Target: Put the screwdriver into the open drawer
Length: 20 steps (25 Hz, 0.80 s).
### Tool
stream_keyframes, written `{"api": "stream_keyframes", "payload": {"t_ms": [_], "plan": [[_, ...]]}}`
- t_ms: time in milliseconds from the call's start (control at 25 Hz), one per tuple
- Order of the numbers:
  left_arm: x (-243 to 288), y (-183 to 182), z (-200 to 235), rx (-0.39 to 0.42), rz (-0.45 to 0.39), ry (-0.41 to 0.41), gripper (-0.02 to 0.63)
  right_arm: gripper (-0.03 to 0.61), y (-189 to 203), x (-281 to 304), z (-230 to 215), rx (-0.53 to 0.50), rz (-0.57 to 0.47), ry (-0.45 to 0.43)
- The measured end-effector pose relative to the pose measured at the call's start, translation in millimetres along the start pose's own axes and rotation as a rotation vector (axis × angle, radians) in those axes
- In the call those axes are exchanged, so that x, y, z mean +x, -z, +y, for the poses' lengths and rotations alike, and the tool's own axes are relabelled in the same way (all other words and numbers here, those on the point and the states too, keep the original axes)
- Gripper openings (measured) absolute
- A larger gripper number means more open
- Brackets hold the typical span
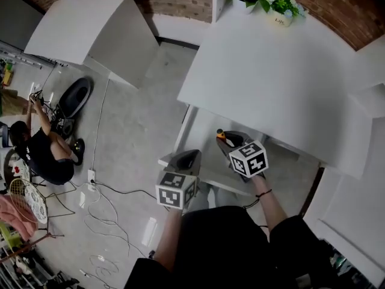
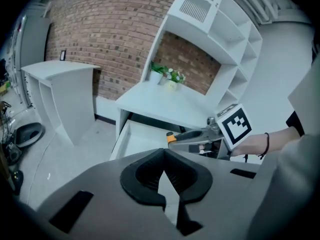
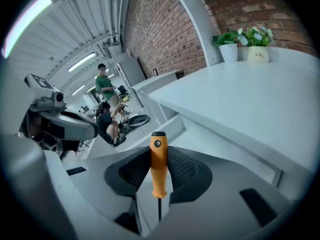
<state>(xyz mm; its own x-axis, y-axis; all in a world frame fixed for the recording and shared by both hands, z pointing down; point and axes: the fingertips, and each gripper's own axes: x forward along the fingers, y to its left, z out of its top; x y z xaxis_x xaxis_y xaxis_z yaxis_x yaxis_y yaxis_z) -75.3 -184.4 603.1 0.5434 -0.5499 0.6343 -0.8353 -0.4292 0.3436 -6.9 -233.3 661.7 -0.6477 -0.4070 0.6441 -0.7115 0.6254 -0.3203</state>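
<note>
White desk (image 1: 283, 77) on grey floor (image 1: 138, 131) by brick wall (image 2: 105, 34). Over open drawer (image 2: 145, 140): screwdriver (image 3: 158, 164) clamped in right gripper (image 3: 159, 153), lengthwise along jaws, orange handle foremost. Left gripper (image 2: 163, 156) closed, empty.

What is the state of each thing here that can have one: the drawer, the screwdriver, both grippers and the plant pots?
drawer: open, pulled out from under the desk top.
screwdriver: clamped by its orange handle, not yet in the drawer.
right gripper: shut on the screwdriver.
left gripper: shut, nothing between its jaws.
plant pots: upright at the back of the desk top.
</note>
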Motion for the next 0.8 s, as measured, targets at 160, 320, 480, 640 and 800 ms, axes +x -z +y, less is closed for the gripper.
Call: {"api": "stream_keyframes", "payload": {"t_ms": [160,320,480,640,800], "plan": [[17,3,10,-0.021,0.024,0.009,0.009,0.110,24,33,-14,0.035,0.067,-0.008],[28,5,19,-0.052,0.050,0.015,0.009,0.109,44,62,-26,0.057,0.138,-0.007],[34,8,26,-0.060,0.070,0.023,0.008,0.110,63,83,-32,0.076,0.199,0.004],[39,10,29,-0.069,0.084,0.033,0.009,0.110,78,99,-39,0.113,0.242,0.017],[41,9,31,-0.069,0.090,0.038,0.008,0.110,86,111,-39,0.149,0.268,0.019]]}}
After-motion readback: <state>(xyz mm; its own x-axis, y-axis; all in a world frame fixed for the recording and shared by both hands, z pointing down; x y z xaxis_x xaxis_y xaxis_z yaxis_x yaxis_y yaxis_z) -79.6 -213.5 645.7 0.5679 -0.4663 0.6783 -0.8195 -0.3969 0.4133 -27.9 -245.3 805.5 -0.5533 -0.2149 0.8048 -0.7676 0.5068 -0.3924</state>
